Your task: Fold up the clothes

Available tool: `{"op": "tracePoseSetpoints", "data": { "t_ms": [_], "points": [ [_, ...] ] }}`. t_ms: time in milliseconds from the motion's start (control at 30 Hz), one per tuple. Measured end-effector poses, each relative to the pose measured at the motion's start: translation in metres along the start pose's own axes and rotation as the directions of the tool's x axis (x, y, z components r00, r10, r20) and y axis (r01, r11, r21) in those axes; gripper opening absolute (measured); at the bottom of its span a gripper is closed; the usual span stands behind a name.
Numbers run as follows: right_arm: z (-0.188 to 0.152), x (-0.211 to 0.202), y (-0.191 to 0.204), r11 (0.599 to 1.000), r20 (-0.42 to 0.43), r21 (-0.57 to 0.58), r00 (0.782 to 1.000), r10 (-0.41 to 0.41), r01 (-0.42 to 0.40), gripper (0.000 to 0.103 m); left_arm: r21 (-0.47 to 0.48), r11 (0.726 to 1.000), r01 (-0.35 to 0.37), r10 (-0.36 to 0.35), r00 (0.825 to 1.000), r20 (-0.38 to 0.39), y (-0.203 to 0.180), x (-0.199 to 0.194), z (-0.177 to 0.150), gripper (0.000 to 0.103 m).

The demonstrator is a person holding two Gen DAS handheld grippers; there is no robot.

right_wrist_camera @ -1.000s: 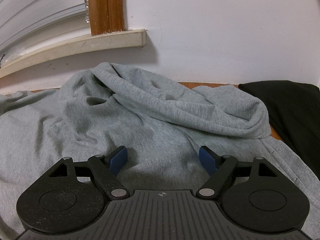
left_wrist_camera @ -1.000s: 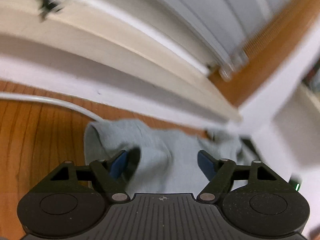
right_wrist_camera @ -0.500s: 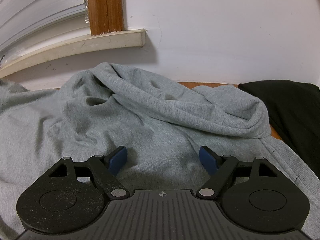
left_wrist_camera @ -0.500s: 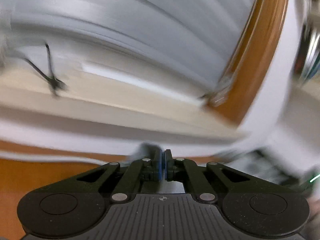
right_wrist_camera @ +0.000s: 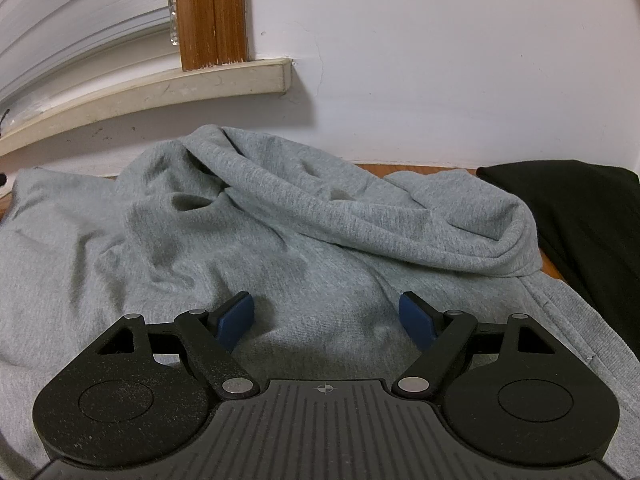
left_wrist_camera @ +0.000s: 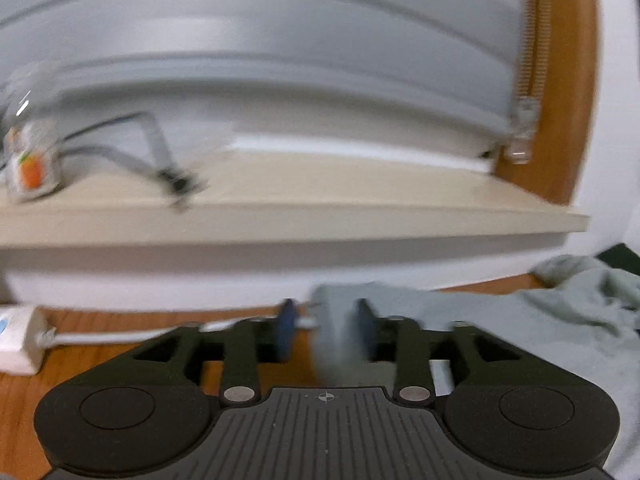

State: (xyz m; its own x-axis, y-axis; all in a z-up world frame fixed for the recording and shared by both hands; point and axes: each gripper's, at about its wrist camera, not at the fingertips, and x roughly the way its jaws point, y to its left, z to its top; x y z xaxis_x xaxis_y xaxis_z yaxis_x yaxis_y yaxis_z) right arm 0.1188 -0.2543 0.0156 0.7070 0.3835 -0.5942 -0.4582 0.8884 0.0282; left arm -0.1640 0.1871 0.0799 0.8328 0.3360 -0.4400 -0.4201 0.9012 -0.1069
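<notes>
Grey hoodie point(right_wrist_camera: 280, 248) crumpled on wooden surface point(left_wrist_camera: 100, 364) below windowsill point(right_wrist_camera: 160, 88). Left claw point(left_wrist_camera: 326, 330) just reopening, blurred fold between pads, grip unclear. Right claw point(right_wrist_camera: 326, 316) apart above hoodie.

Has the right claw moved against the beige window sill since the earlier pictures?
No. The right claw sits the same against the beige window sill, open over the grey sweatshirt.

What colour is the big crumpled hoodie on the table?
Light heather grey hoodie, clearest in the right wrist view.
</notes>
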Motion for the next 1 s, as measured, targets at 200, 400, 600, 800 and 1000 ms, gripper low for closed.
{"op": "tracePoseSetpoints", "data": {
  "t_ms": [200,400,600,800,1000],
  "points": [
    [0.0,0.0,0.0,1.0,0.0,0.001,1.0,0.003,-0.003,0.08,0.099,0.974,0.202,-0.203,0.979,0.008,-0.079,0.012,0.002,0.084],
    [0.0,0.0,0.0,1.0,-0.004,-0.004,1.0,0.009,-0.009,0.084,0.241,0.93,0.278,-0.262,0.96,-0.096,-0.135,0.053,-0.023,0.094],
    [0.0,0.001,0.001,1.0,-0.008,-0.007,1.0,0.015,-0.015,0.086,0.297,0.917,0.268,-0.222,0.959,-0.179,-0.131,0.061,-0.035,0.094],
    [-0.002,0.001,0.014,0.999,-0.02,-0.032,0.999,0.043,-0.044,0.093,0.345,0.914,0.215,-0.137,0.962,-0.236,-0.124,0.045,-0.049,0.094],
    [-0.004,-0.002,0.028,0.996,-0.028,-0.054,0.997,0.074,-0.076,0.097,0.347,0.919,0.188,-0.111,0.966,-0.232,-0.114,0.039,-0.045,0.099]
  ]
}}
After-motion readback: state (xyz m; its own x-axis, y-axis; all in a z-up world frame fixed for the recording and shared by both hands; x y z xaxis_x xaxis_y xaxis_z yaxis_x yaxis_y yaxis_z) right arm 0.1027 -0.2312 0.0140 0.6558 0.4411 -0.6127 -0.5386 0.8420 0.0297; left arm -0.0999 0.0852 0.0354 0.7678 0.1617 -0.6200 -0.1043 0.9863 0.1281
